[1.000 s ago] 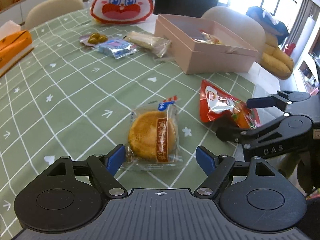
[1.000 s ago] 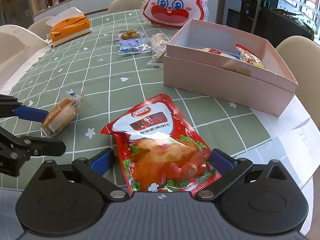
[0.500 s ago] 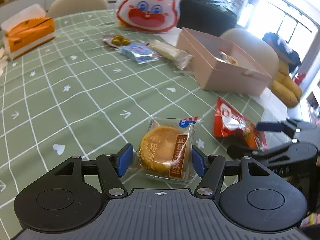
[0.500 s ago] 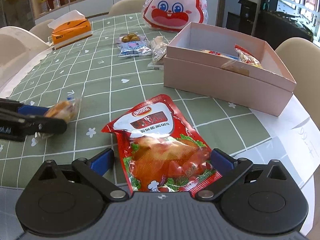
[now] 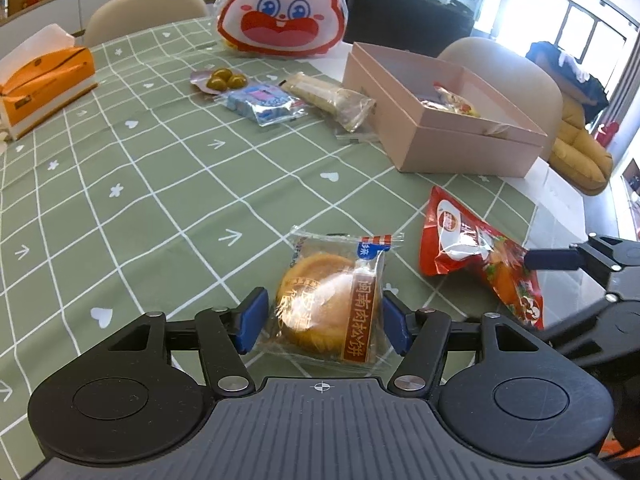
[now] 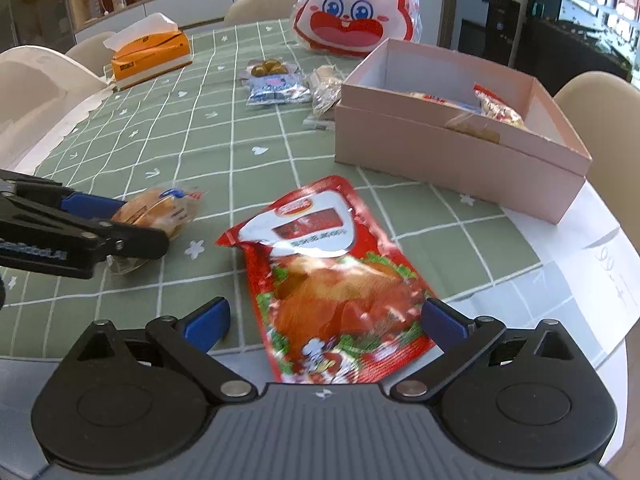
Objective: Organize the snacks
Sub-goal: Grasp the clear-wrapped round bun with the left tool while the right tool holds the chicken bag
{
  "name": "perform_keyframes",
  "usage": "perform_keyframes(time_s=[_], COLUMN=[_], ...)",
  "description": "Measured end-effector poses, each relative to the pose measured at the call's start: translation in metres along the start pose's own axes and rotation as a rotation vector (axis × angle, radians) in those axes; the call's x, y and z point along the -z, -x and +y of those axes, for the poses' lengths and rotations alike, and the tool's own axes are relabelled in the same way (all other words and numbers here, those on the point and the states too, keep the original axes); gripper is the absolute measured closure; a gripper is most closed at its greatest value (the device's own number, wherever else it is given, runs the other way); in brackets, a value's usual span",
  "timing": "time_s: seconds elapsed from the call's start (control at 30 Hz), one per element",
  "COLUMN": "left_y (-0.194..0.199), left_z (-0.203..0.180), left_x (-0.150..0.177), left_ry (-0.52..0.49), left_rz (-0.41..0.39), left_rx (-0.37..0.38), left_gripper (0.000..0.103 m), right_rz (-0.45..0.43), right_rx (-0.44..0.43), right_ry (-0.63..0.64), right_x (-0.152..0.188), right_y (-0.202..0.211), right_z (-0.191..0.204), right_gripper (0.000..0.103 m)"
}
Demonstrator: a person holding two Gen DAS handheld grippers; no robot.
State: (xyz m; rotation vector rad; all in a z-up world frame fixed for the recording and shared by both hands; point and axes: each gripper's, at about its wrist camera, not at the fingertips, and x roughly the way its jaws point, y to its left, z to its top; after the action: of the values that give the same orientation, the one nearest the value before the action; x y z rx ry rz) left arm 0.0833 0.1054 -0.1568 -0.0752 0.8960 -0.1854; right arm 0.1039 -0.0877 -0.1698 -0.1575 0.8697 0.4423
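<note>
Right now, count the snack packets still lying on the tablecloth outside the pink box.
5: the round pastry between the left gripper's closing jaws, the red chicken pouch at the right gripper, and olives, blue packet, clear-wrapped bar near the box. Others may hide.

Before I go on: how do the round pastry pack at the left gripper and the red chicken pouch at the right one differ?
The pastry pack is clear film showing a round golden cake; the red pouch is opaque, printed with roast chicken. The pastry pack is the smaller and thicker, the red pouch larger and flatter. The left gripper jaws are closing around the pastry pack; the right gripper jaws stand wide beside the red pouch. Both lie sealed on the green tablecloth, outside the pink box.
</note>
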Motion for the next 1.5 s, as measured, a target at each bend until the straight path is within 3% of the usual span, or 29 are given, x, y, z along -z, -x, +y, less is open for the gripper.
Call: perform_keyframes(time_s=[0.13,0.3,0.37,0.57,0.8,0.93,1.03,1.3,1.37,1.43,1.5], left_y=[0.006,0.013,0.014,0.017,0.017,0.017,0.016,0.016,0.016,0.015,0.014], left_z=[0.007,0.015,0.015,0.011,0.008,0.008,0.006,0.0,-0.002,-0.006,-0.008], left_x=[0.001,0.007,0.008,0.01,0.012,0.011,0.011,0.015,0.017,0.018,0.018], left_ry=[0.045,0.104,0.105,0.094,0.077,0.075,0.064,0.027,0.008,-0.009,-0.016], left_rz=[0.016,0.02,0.017,0.022,0.026,0.034,0.036,0.018,0.013,0.011,0.011], left_rx=[-0.011,-0.026,-0.031,-0.05,-0.068,-0.073,-0.079,-0.1,-0.114,-0.13,-0.142], left_gripper=[0.041,0.041,0.041,0.041,0.041,0.041,0.041,0.04,0.04,0.04,0.041], right_rz=[-0.007,-0.127,-0.08,0.035,0.046,0.043,0.034,0.034,0.014,0.02,0.023], right_rx=[-0.114,-0.006,0.005,-0.096,-0.017,-0.007,-0.005,0.008,0.004,-0.001,0.01], right_ry=[0.069,0.096,0.091,-0.012,0.079,0.046,0.052,0.077,0.097,0.108,0.108], right_x=[-0.005,-0.021,-0.031,-0.045,-0.042,-0.042,-0.042,-0.034,-0.034,-0.035,-0.033], right_y=[0.017,0.027,0.013,-0.025,-0.032,-0.031,-0.027,-0.014,-0.006,-0.001,0.001], right_z=[0.01,0.002,-0.005,-0.027,-0.002,-0.001,0.001,0.004,0.007,0.008,0.008], right_gripper=[0.01,0.01,0.01,0.01,0.007,0.007,0.018,0.024,0.038,0.044,0.045])
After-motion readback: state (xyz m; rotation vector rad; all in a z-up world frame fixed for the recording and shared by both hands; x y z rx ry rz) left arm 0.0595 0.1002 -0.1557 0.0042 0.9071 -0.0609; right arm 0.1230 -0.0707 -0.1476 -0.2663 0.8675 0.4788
